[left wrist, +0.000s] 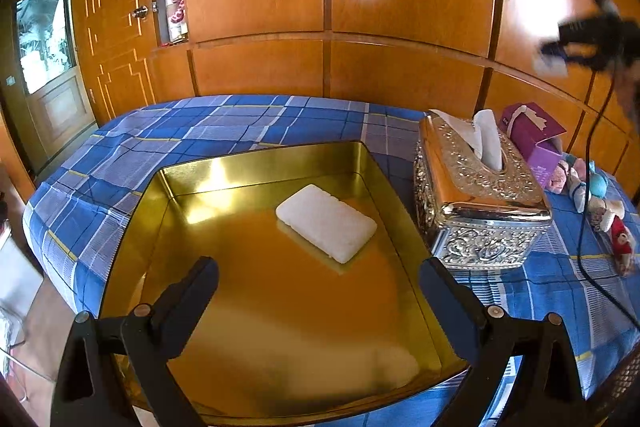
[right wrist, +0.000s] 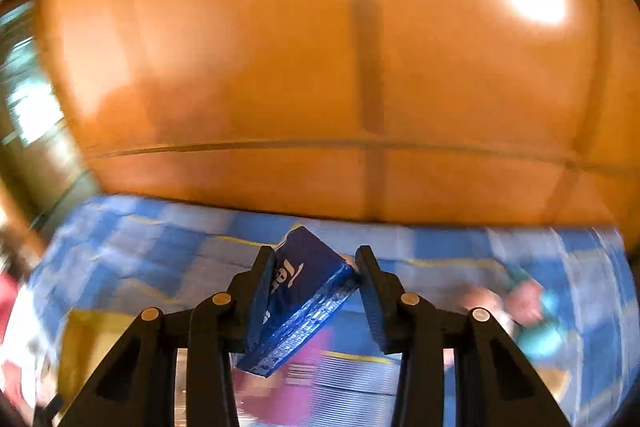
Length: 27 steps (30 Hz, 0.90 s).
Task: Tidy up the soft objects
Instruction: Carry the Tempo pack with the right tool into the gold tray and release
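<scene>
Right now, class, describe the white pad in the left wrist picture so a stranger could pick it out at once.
Find the blue checked cloth covering the table, then the big shallow gold tin on it, left of the ornate silver tissue box. The white pad lies flat inside that tin toward its far right corner: a plain rounded rectangle and the tin's only content, unlike the colourful soft toys beyond the box.

Blurred throughout in the right wrist view: checked cloth [right wrist: 168, 251], wood panelling [right wrist: 280, 67], and small toys [right wrist: 532, 307] at the right, too smeared to identify. Lower end of the blue packet [right wrist: 296, 311] hidden behind the tong arms. In the left wrist view, right tongs [left wrist: 560, 57] at the upper right edge, smeared and cut off. Near corner of the gold tray [left wrist: 260, 163] cut off at the bottom edge.
</scene>
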Tool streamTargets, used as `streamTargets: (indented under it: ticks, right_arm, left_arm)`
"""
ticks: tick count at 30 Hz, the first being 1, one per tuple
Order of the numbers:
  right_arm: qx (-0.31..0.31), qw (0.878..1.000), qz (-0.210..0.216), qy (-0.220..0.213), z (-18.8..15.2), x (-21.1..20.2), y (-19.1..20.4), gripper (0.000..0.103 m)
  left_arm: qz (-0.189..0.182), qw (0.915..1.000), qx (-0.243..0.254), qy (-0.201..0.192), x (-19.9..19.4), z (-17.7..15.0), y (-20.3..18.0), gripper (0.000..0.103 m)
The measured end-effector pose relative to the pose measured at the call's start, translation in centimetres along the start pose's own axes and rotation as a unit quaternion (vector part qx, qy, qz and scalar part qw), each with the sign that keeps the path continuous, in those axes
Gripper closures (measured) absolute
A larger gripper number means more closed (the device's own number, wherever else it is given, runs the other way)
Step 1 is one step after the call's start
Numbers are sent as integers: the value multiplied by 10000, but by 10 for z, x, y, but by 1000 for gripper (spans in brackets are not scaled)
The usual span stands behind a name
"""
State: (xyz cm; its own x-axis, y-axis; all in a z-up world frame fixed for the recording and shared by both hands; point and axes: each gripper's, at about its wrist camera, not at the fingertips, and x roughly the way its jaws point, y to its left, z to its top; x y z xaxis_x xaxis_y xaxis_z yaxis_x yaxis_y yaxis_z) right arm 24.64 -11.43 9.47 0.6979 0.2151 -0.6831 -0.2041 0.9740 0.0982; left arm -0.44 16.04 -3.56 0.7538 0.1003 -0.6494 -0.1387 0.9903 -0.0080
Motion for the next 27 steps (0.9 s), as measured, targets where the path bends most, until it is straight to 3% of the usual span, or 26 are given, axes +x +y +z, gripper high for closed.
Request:
streamTargets:
  ticks: [3, 6, 12, 19, 25, 27]
  right_arm:
    - [-686, 9950, 726, -11, -10, -6, 57, 62]
    - [-1320, 9826, 1276, 265, -41, -6, 107, 62]
    - [-2084, 9545, 1945, 872, -110, -9, 163, 62]
    - [-2582, 9264, 2347, 1414, -177, -7, 201, 61]
    - [-2724, 9174, 2276, 1796, -216, 19, 223, 61]
    - [-2873, 9185, 2045, 1790, -226, 27, 230, 60]
  left_arm:
    - [43, 10000, -44, 29, 2, -1, 5, 2]
    - [115, 9999, -90, 31, 2, -2, 11, 2]
    - [262, 9995, -196, -7, 3, 0, 23, 2]
    - [525, 9967, -608, -106, 2, 9, 57, 2]
    - [719, 9925, -976, -181, -1, 15, 86, 2]
    - [733, 9922, -990, -187, -1, 15, 88, 2]
